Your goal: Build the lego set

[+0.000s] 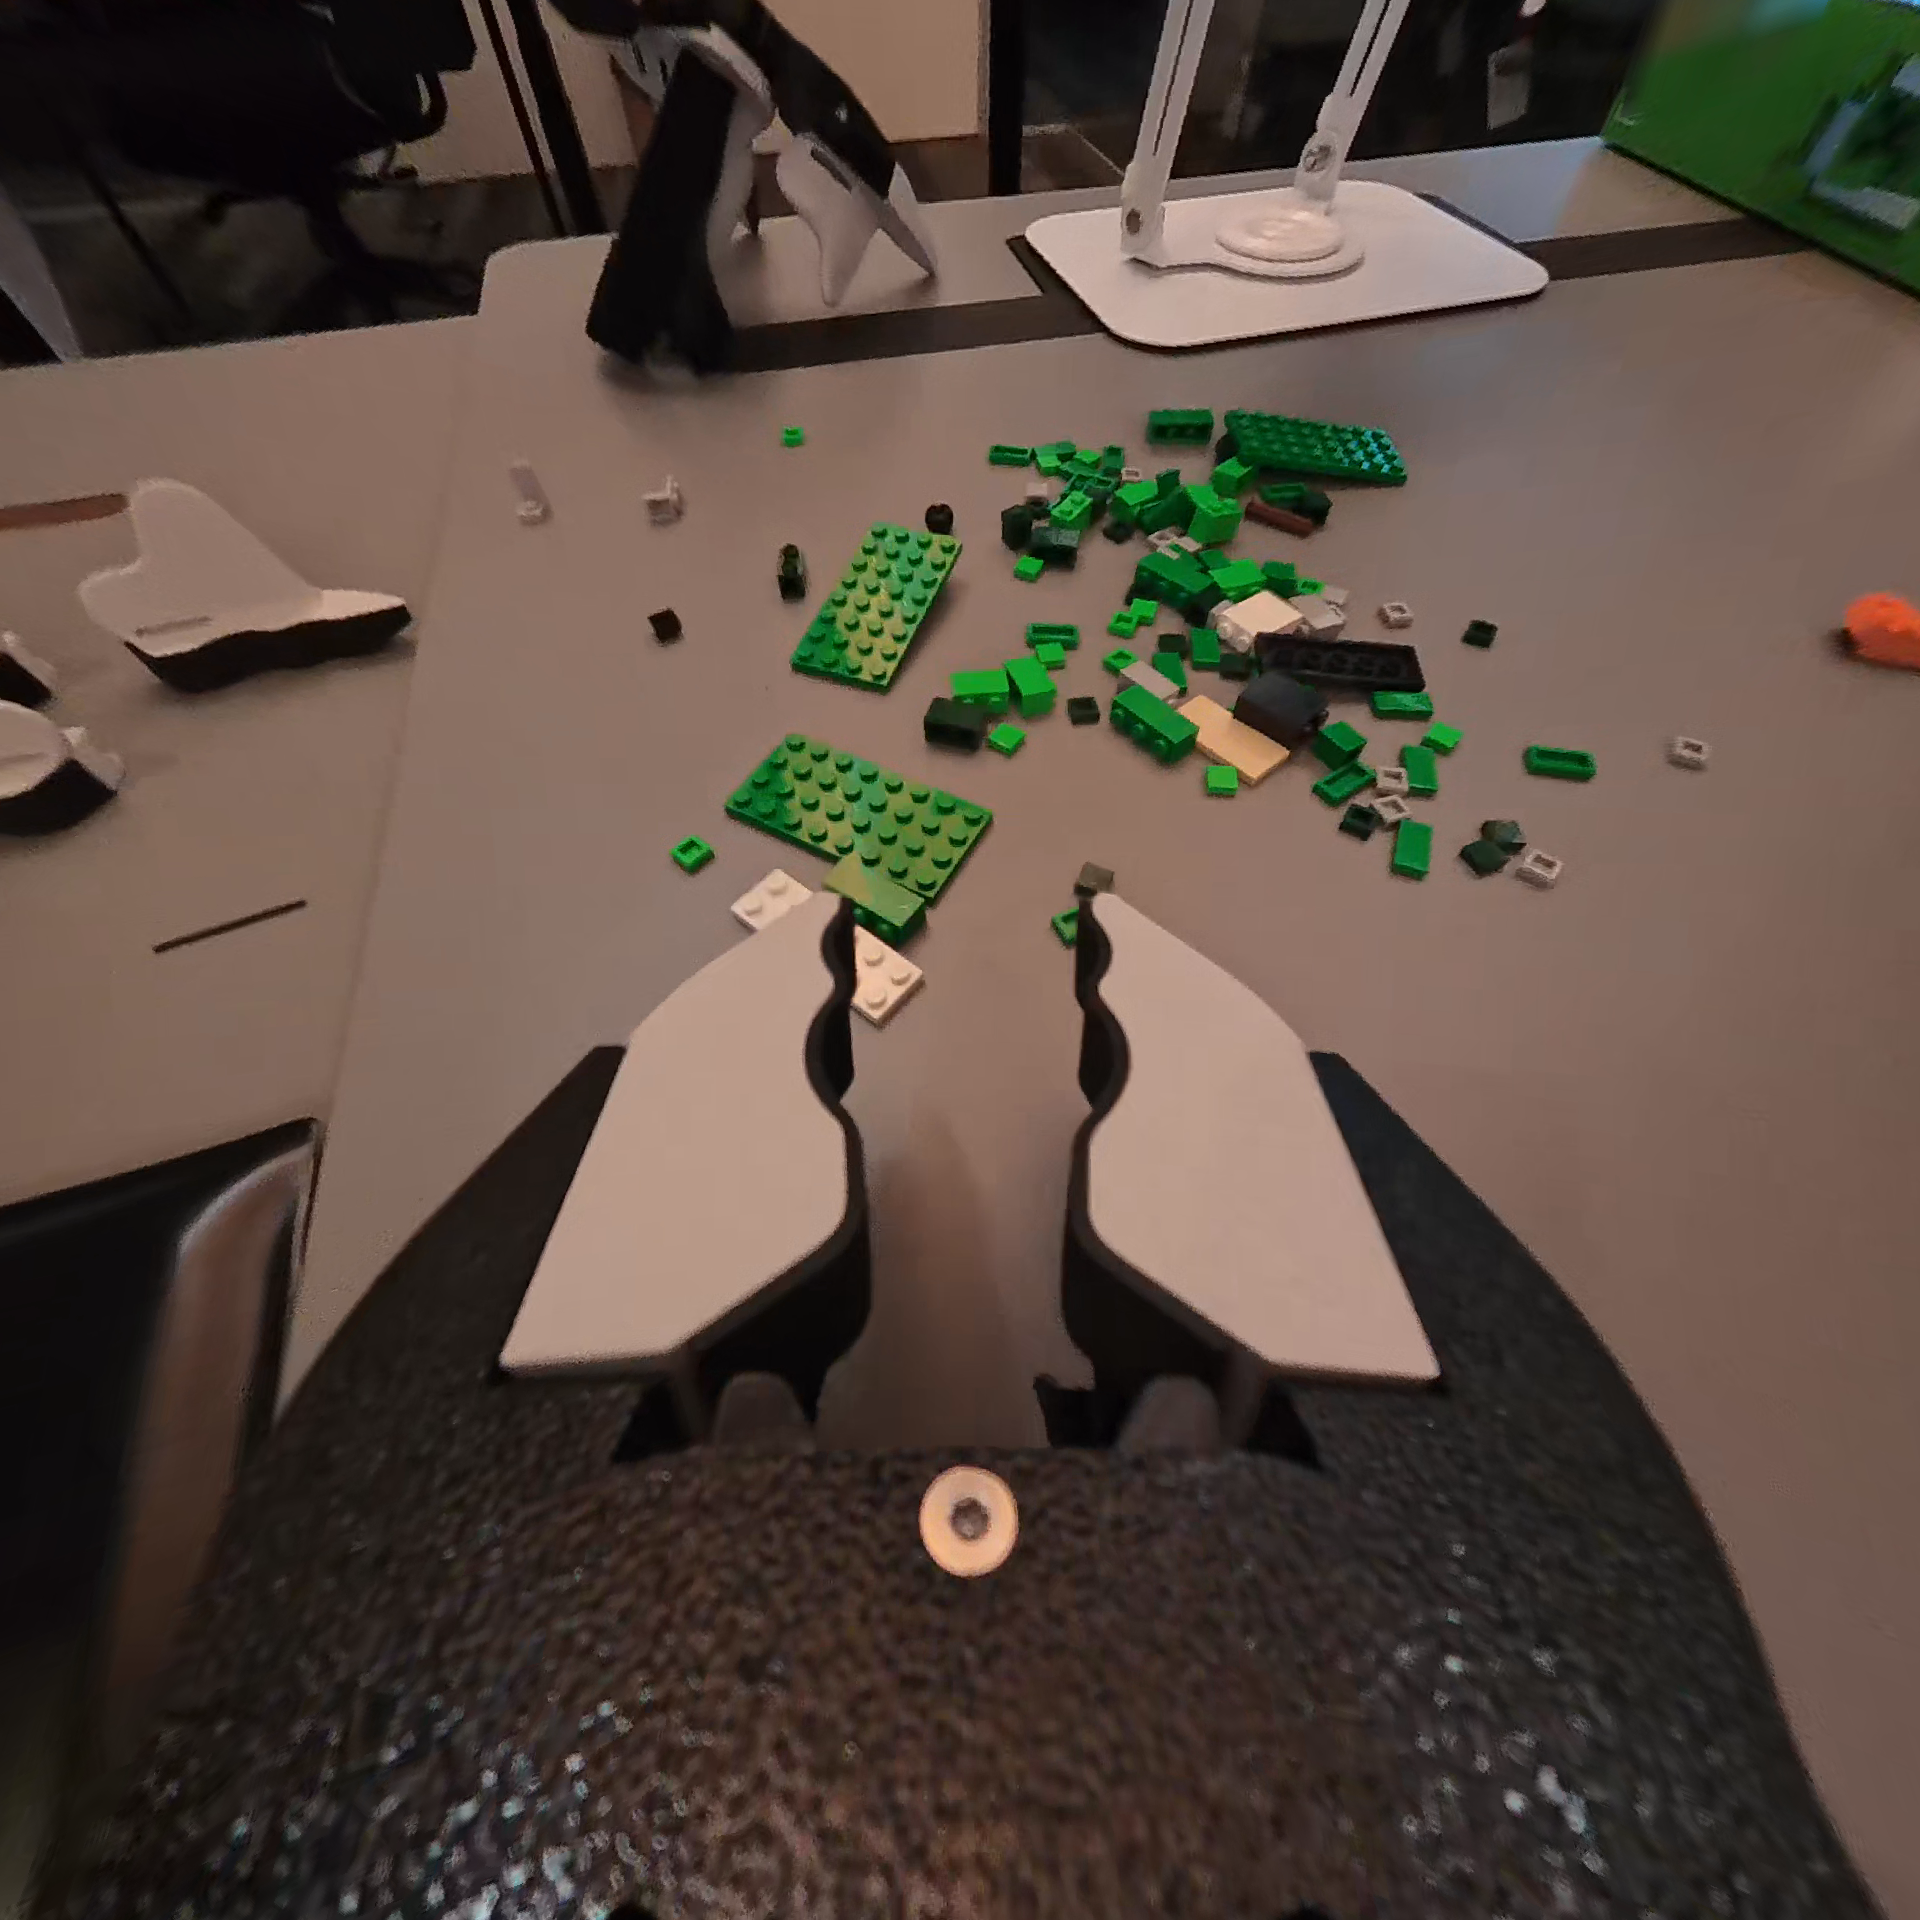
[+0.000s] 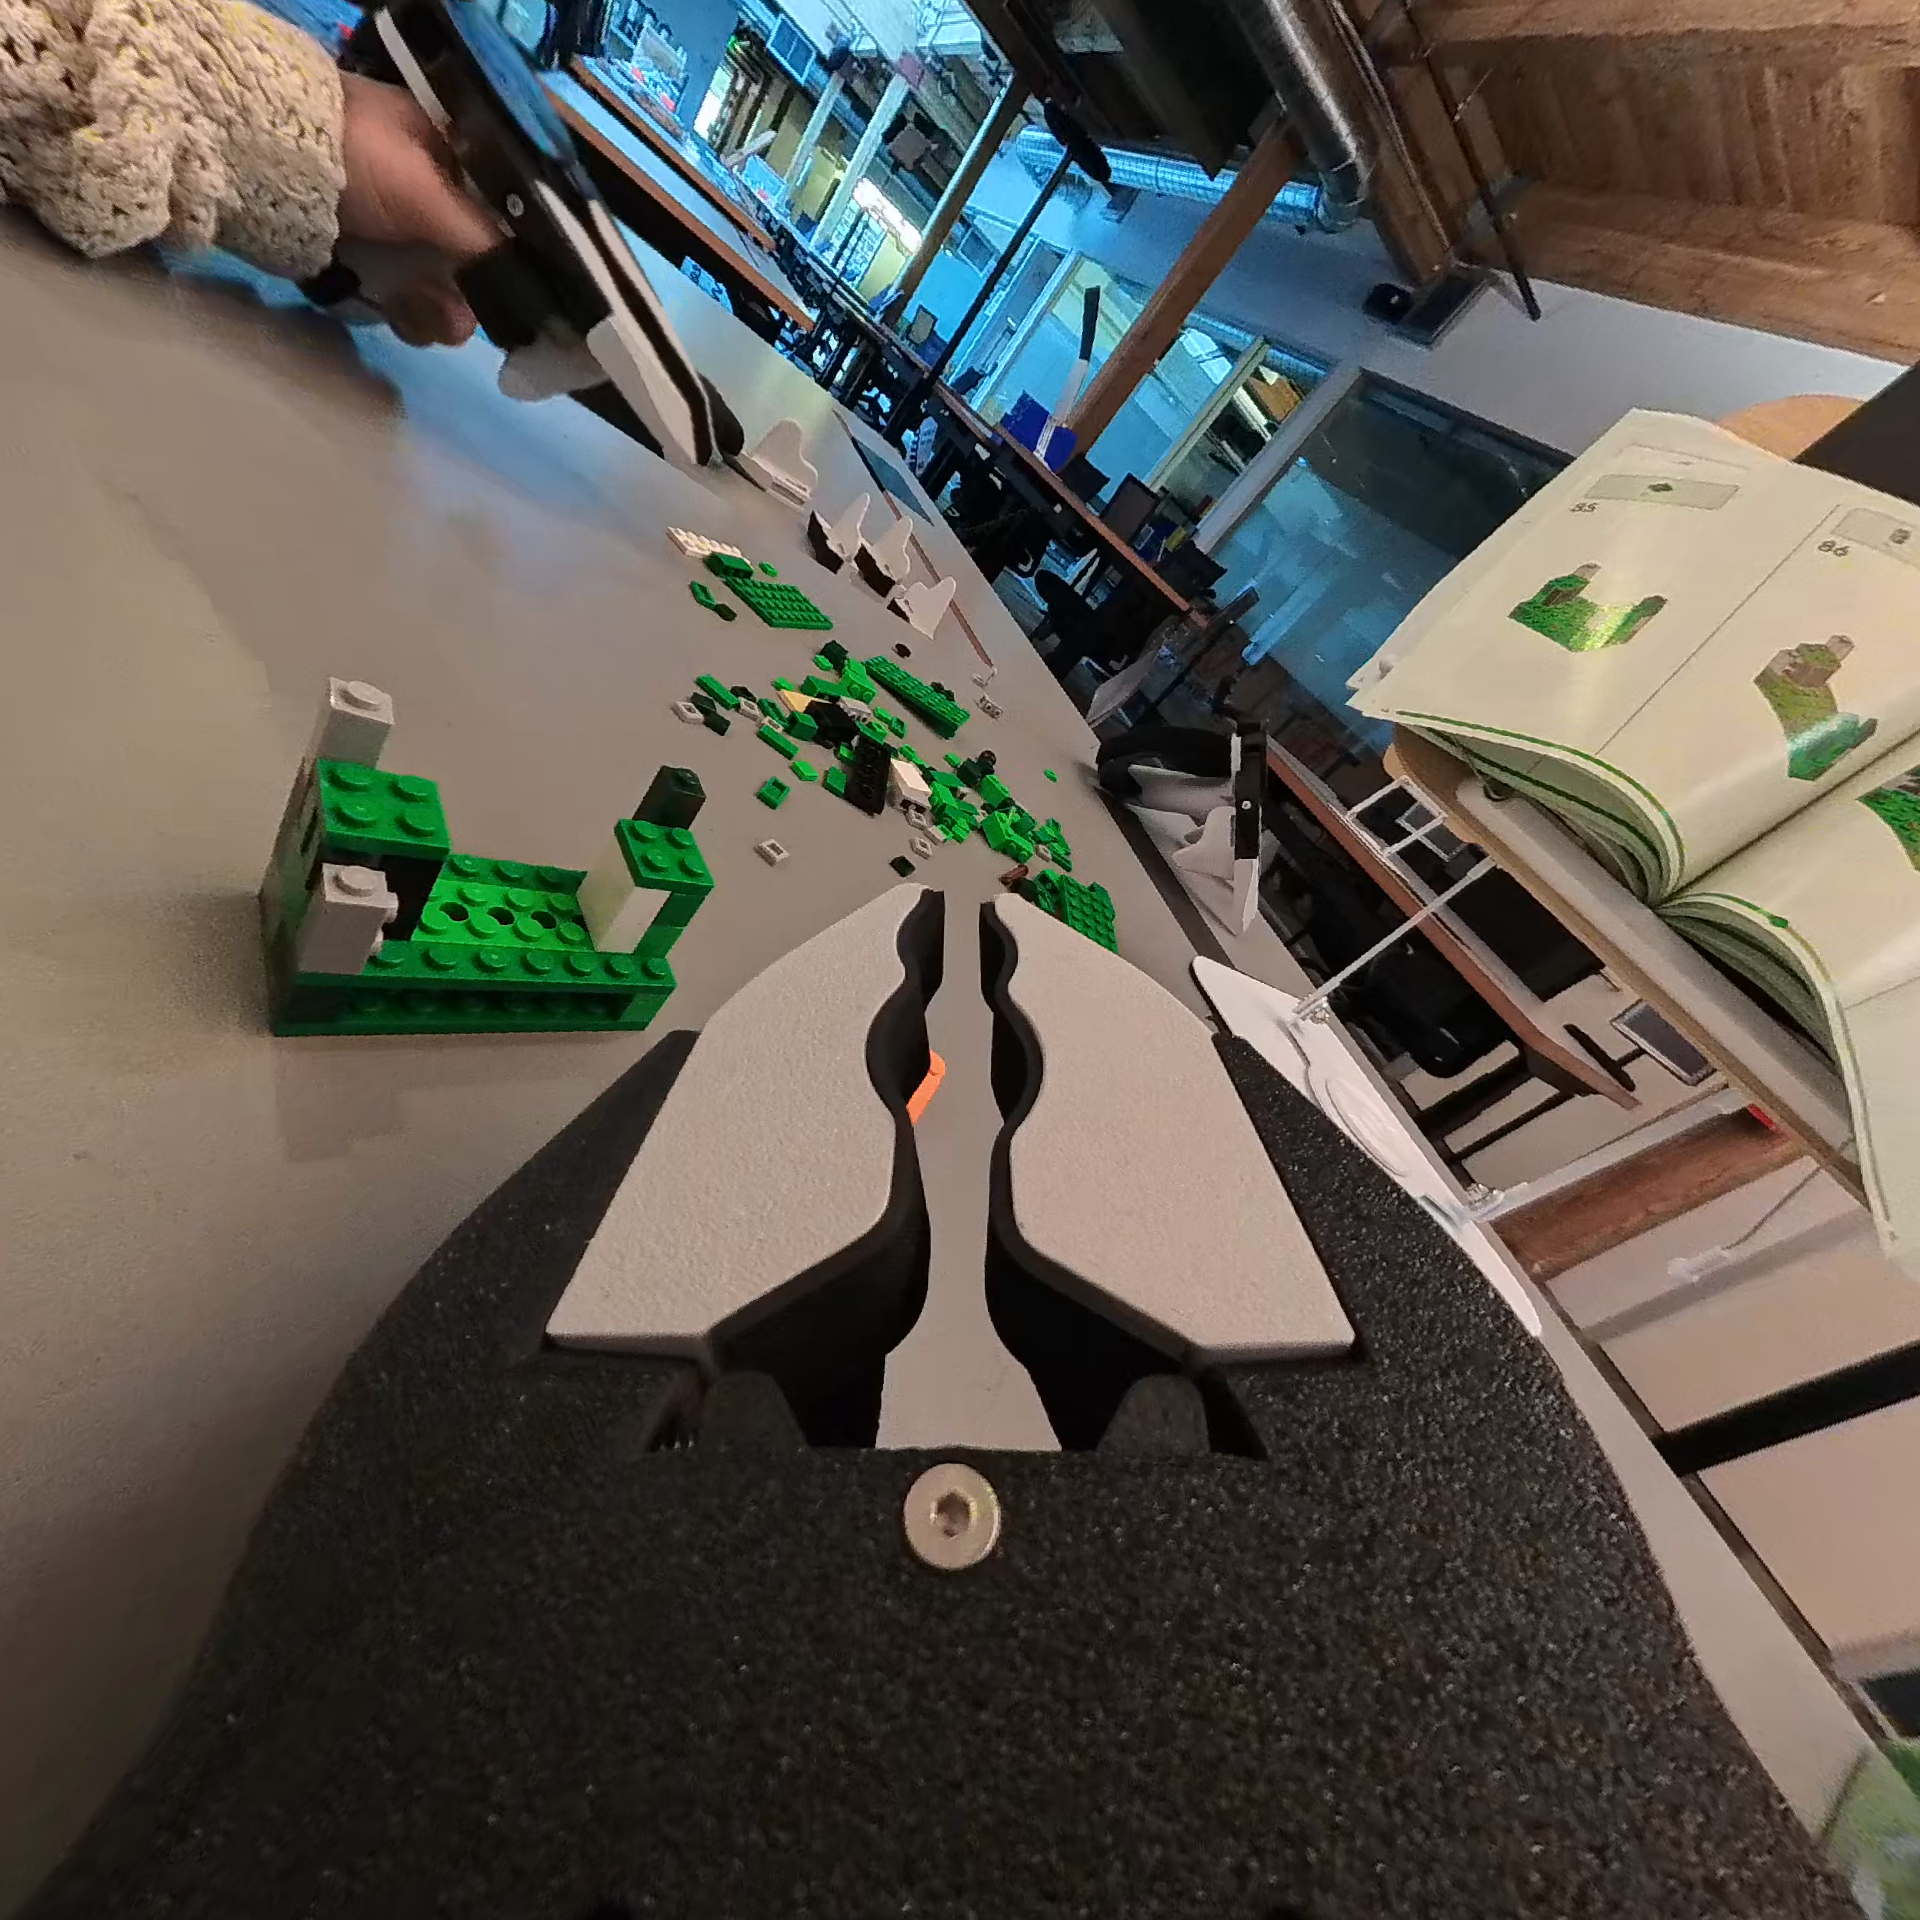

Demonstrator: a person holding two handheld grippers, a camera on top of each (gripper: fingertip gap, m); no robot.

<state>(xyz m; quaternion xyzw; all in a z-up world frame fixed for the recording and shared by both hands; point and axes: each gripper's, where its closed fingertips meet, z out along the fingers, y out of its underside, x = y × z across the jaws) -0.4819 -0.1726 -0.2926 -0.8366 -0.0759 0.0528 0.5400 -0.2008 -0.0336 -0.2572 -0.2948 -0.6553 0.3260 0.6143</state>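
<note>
My left gripper (image 1: 966, 914) is open and empty, low over the grey table. Its left fingertip is at the near corner of a green plate (image 1: 862, 810), next to two white 2x2 plates (image 1: 883, 982). A small dark piece (image 1: 1094, 878) sits at its right fingertip. A second green plate (image 1: 878, 608) and a pile of loose green bricks (image 1: 1195, 623) lie beyond. My right gripper (image 2: 963, 914) is nearly shut with a thin slit between the tips, and seems empty. The partly built green model (image 2: 468, 914) stands to its left. The left gripper (image 2: 727, 447) shows farther off, in a hand.
An orange piece (image 2: 925, 1086) shows through the right fingers' gap; it also lies at the right edge of the left wrist view (image 1: 1881, 629). An open instruction booklet (image 2: 1662, 675) rests on a white stand (image 1: 1288, 260). Spare gripper fingers (image 1: 239, 613) lie at left. A green box (image 1: 1787, 135) is at the back right. Tip to tip, the grippers are about 30 cm apart. Measured from the fingertips, the green plate (image 1: 862, 810) is 7 cm or so from the left gripper and 35 cm from the right. The right camera catches it too, in the right wrist view (image 2: 782, 602).
</note>
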